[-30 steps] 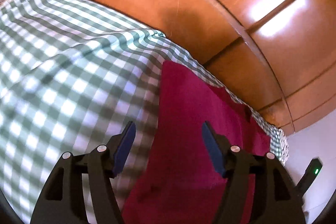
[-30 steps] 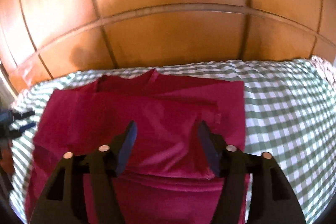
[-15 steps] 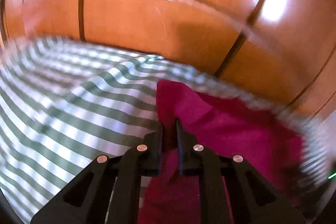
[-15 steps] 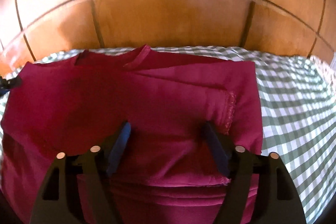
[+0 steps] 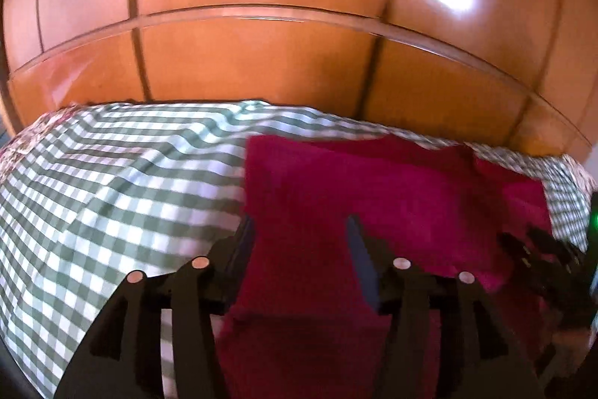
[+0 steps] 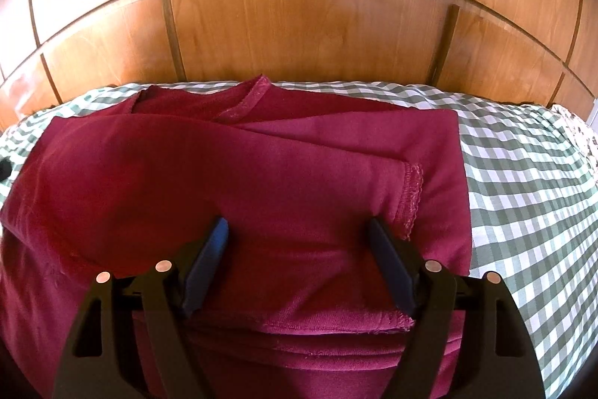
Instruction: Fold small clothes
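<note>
A dark red top (image 6: 261, 174) lies partly folded on a green-and-white checked cloth (image 6: 523, 193), neckline at the far edge, one sleeve cuff (image 6: 411, 197) folded across its body. My right gripper (image 6: 297, 230) is open just above the garment's middle, holding nothing. In the left wrist view the same red top (image 5: 373, 193) lies ahead and to the right. My left gripper (image 5: 301, 230) is open over the top's left edge, holding nothing. The right gripper's black body (image 5: 542, 268) shows at that view's right edge.
Glossy wooden panelled doors (image 6: 299, 25) stand right behind the far edge of the checked surface. The checked cloth (image 5: 112, 193) stretches out to the left of the garment. A floral fabric edge (image 6: 575, 133) shows at the far right.
My left gripper was open, then shut on the garment's left edge half a second ago, and has now opened and let go. The right gripper moved lower and nearer over the garment, staying open.
</note>
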`<state>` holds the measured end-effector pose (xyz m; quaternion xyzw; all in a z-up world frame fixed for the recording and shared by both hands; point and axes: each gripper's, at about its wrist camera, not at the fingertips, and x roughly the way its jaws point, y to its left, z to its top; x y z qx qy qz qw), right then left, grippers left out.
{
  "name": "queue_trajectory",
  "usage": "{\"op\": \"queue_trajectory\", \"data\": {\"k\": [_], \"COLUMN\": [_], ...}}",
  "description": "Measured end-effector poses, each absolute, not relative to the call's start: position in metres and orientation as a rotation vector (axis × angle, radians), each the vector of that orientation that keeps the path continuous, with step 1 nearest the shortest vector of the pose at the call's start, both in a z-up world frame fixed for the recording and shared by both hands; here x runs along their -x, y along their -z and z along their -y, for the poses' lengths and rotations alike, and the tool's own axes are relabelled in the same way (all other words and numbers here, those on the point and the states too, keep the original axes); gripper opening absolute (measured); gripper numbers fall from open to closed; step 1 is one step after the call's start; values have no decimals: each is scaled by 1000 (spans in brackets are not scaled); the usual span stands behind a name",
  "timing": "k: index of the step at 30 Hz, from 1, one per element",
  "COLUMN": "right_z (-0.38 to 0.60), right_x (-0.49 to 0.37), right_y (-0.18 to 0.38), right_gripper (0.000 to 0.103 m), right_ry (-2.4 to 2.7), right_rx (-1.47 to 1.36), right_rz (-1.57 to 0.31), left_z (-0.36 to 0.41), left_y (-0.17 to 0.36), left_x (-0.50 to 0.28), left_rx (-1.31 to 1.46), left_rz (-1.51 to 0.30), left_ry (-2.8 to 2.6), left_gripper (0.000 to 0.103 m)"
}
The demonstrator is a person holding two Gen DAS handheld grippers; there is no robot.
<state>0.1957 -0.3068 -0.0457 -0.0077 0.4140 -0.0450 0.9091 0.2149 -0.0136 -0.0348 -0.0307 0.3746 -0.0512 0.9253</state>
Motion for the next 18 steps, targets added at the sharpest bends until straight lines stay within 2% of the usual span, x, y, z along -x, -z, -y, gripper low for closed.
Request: {"op": "queue_trajectory", "data": {"k": [18], "right_z": [308], "right_x": [-195], "right_y": [46], "right_gripper": [77], "right_ry": [87], "right_rx": [-6], "right_rz": [-851], "left_z": [30], "left_y": [71], "left_x": [-209], "left_rx": [30], "left_rz": [-838], "left_ry": [104], "left_gripper": [54]}}
